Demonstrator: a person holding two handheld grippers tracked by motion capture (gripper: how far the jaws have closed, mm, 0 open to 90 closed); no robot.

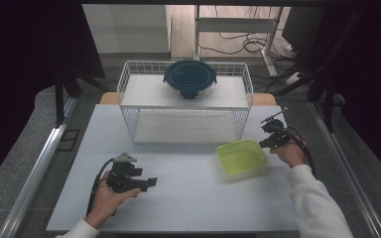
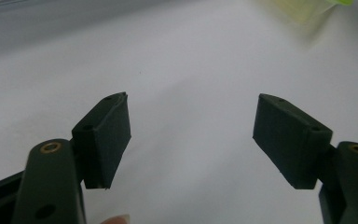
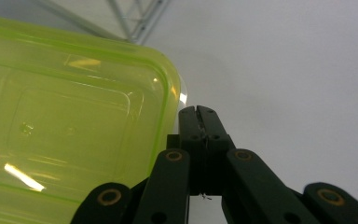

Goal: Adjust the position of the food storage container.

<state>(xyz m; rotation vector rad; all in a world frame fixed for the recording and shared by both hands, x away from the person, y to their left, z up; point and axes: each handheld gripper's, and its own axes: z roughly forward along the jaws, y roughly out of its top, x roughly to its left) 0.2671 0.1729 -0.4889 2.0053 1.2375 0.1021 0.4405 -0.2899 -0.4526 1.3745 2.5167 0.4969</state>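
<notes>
A white table (image 1: pixel 178 198) stood under the camera, with a white wire rack (image 1: pixel 186 101) at its far middle. On the rack's upper shelf sat a round glass container with a dark blue lid (image 1: pixel 190 78).

At the near left, the person's left hand (image 1: pixel 104 201) held the left gripper (image 1: pixel 149 183) low over bare tabletop, pointing right. Its jaws stood wide apart with nothing between them, as the left gripper view made plain (image 2: pixel 193 135).

A lime-green rectangular plastic container (image 1: pixel 240 156) rested on the table to the right of centre, just in front of the rack's right end. The right hand (image 1: pixel 291 151) held the right gripper (image 1: pixel 264 145) just beside the container's right edge. In the right gripper view its jaws (image 3: pixel 198 122) were pressed together, empty, their tips right at the container's rim (image 3: pixel 170 93); whether they touched it I could not tell.
</notes>
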